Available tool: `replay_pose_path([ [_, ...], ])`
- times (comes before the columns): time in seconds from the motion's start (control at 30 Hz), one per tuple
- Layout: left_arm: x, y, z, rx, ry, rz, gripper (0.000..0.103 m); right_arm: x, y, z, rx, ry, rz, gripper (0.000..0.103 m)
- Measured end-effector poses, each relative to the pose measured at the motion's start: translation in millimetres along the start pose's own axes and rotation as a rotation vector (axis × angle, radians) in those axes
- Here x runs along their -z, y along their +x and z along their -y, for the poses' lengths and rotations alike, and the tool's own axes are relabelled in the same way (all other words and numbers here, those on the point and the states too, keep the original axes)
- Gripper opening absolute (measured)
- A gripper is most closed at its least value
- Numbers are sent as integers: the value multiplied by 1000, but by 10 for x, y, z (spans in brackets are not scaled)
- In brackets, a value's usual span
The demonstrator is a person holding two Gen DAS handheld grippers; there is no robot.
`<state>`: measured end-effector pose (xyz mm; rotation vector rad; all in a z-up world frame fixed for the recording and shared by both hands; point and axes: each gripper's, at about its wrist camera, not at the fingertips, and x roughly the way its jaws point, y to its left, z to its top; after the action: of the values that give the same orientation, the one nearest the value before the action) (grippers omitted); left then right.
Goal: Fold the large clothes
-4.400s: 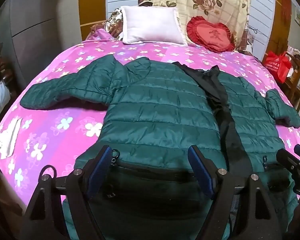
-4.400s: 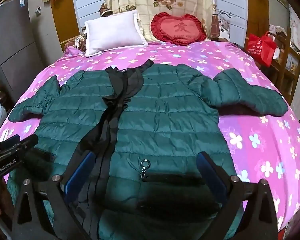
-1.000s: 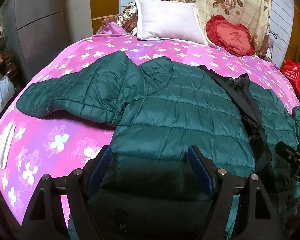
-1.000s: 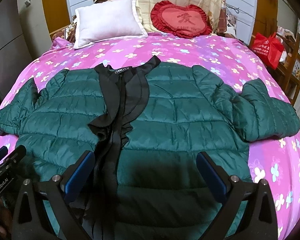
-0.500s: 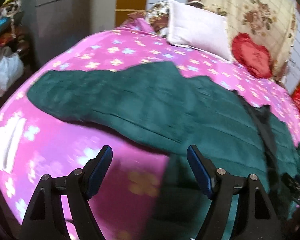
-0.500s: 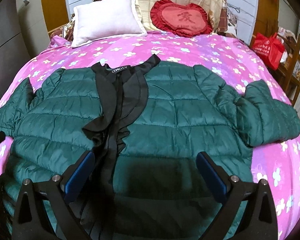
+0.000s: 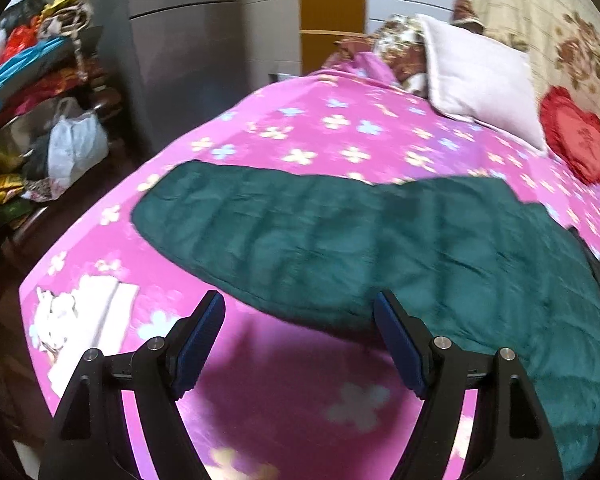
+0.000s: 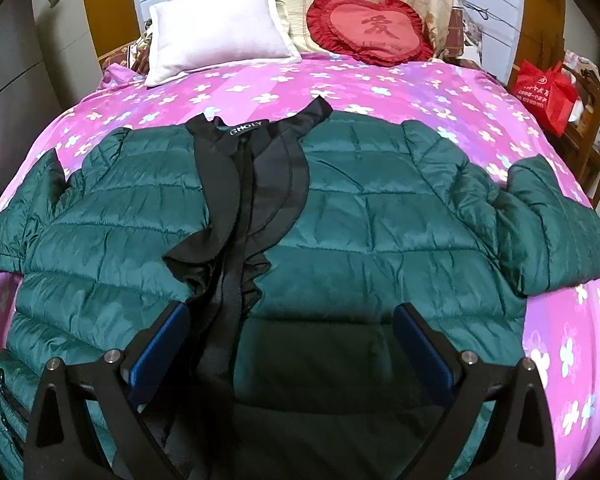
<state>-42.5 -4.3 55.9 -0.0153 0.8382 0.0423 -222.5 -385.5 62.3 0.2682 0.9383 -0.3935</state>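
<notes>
My two grippers, left (image 7: 300,344) and right (image 8: 292,348), gape with nothing between, above the green jacket (image 8: 380,216) on the pink flowered bedspread (image 7: 340,128); a grey wardrobe (image 7: 188,40) stands beside the bed.

Left wrist view blurred; green jacket (image 7: 380,248) cut off at right edge; hem hidden behind right gripper (image 8: 292,344) frame

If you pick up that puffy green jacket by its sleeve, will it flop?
Probably yes: the green puffer jacket lies limp and creased, its sleeve draped flat. The quilted padding suggests it is light. The shiny fabric may slip.
</notes>
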Motion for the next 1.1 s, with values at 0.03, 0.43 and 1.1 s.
replay_pose_path([
  [0.03,-17,19,-50,-5,-8,2,50,1,4,-1,-1,-1,-1,103],
  [0.43,-367,568,-1205,-25,-383,-31,50,-2,-36,-78,-3,-25,14,103],
  [1.1,-576,711,-1351,139,-456,5,0,-66,115,-118,15,-44,-15,103],
])
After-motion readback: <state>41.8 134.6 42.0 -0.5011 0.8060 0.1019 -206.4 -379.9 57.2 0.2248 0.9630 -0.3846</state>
